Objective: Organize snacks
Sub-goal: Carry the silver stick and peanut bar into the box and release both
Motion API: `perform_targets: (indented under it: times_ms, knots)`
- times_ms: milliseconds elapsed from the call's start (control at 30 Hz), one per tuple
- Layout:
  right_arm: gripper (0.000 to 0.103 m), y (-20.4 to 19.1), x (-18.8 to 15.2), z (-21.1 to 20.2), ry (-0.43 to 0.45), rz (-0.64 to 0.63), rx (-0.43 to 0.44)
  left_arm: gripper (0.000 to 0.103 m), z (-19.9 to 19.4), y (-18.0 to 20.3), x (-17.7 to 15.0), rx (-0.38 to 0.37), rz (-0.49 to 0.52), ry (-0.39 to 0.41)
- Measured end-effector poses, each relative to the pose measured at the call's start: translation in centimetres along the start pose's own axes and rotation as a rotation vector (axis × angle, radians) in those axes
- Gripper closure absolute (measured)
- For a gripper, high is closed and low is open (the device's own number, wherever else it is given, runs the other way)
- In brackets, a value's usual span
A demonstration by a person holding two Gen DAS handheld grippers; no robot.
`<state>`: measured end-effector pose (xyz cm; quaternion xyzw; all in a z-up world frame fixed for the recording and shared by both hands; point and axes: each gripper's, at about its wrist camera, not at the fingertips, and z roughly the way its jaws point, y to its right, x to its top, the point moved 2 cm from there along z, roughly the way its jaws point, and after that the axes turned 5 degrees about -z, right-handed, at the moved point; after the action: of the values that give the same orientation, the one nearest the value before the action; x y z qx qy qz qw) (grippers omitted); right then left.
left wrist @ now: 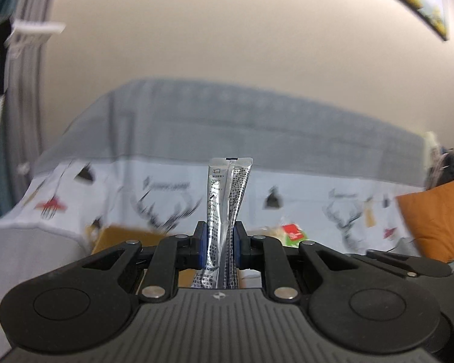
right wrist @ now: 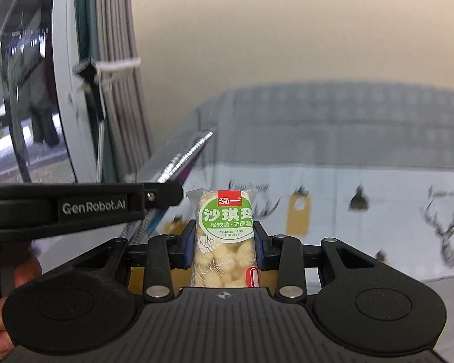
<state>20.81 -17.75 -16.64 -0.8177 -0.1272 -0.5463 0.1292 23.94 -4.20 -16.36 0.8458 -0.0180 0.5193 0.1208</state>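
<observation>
Soft even indoor light; backgrounds motion-blurred, fisheye edges bent and dark.

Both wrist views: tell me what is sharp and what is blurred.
Left wrist view: silver sachet and left gripper sharp, sofa cover smeared. Right wrist view: snack pack and right gripper crisp, background streaked; fisheye bends the edges.

Left gripper (left wrist: 220,243) clamped on upright silver sachet (left wrist: 225,199), patterned sofa cover (left wrist: 302,193) behind, orange cushion (left wrist: 435,217) right

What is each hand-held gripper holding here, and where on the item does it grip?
The left hand-held gripper pinches a silver foil packet around its lower-middle, the top standing up. The right hand-held gripper clamps a clear sachima snack pack across its middle.
</observation>
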Motion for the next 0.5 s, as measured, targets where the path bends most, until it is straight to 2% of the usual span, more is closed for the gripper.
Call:
perform_targets:
  times_ms: [133, 233, 367, 467, 500]
  knots:
    - [0.064, -1.3, -3.7, 4.7, -0.157, 0.016, 0.008, 0.084, 4.6, -3.8, -4.3, 0.112, 0.012, -0.143]
    - [0.064, -2.1, -7.0, 7.7, -0.261, 0.027, 0.007, 0.084, 7.2, -6.9, -8.1, 0.155, -0.018, -0.276]
    - [0.064, -3.2, -9.7, 9.5, -0.327, 0.041, 0.009, 0.083, 7.6, -9.3, -10.3, 0.179, -0.022, -0.329]
    - [0.06, -4.2, -9.7, 9.8, -0.344, 0.026, 0.027, 0.072, 6.2, -9.3, -9.2, 0.171, -0.01, -0.312]
    - [0.038, -4.6, -9.4, 9.5, -0.348, 0.023, 0.022, 0.049, 5.4, -9.0, -8.4, 0.166, -0.013, -0.298]
